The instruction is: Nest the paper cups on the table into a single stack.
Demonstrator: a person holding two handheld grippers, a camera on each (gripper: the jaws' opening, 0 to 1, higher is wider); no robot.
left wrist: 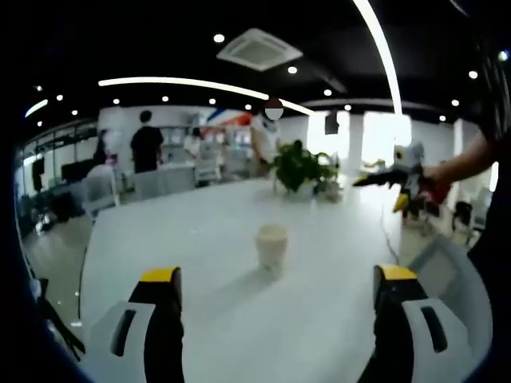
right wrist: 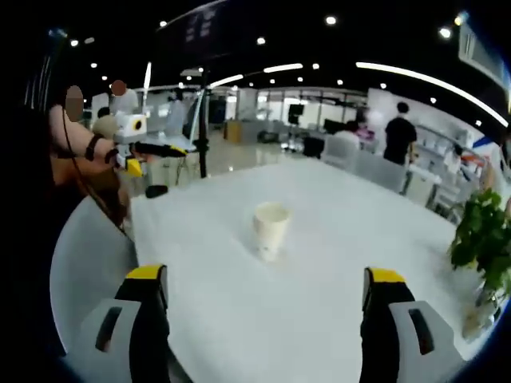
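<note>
Both grippers, left gripper (left wrist: 275, 315) and right gripper (right wrist: 263, 315), hover wide-jawed and empty over the near table (left wrist: 239, 335) edge. Further out, one upright paper cup (left wrist: 271, 246) sits mid-table, well apart from both; possibly already a stack, I can't tell. Potted plant (left wrist: 302, 169) at the far edge. I read this as approach; next, close on the cup.

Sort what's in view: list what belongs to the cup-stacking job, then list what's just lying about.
Job:
- paper cup, upright on the white table
- left gripper, open
- right gripper, open

Lying about:
- potted plant
- grey chairs
- people beyond the table
</note>
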